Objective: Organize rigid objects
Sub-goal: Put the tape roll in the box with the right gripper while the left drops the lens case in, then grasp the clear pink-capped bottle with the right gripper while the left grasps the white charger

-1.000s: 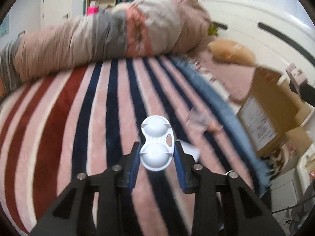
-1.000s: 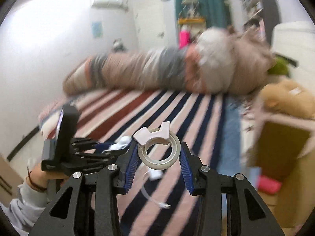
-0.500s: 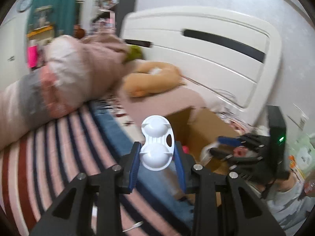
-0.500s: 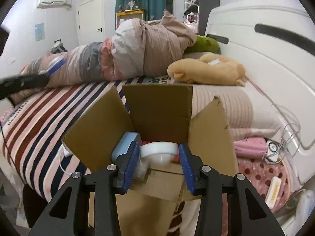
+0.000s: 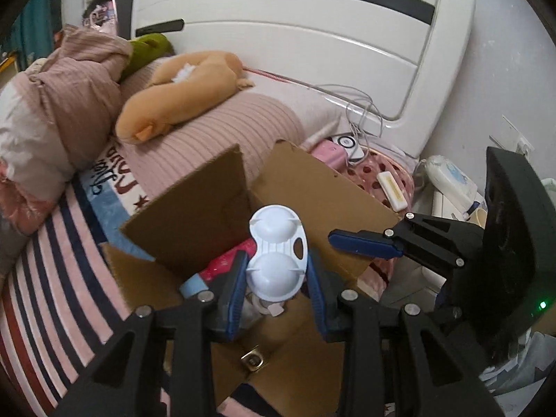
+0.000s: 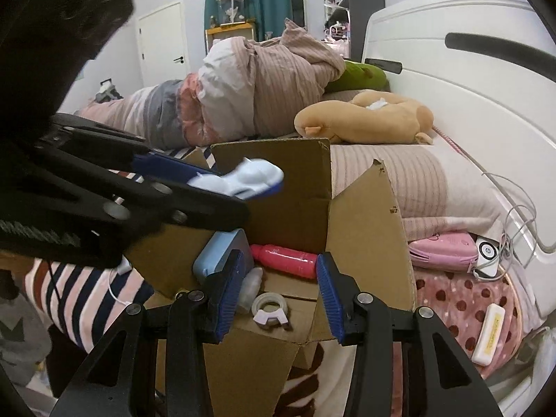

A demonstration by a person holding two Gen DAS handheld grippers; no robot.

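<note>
My left gripper is shut on a white two-cup plastic piece and holds it over the open cardboard box. It shows from the side in the right wrist view. My right gripper is open and empty above the box. A tape roll on a white dispenser lies on the box floor between its fingers. A pink bottle and a light blue case also lie in the box.
The box stands on a bed with a striped blanket. An orange plush toy, a bundled duvet and a white headboard lie behind. A pink pouch, cables and a cream bar lie right.
My right gripper has opened and let go of the tape roll, which now lies in the box. My left gripper has moved over the box with the white piece.
</note>
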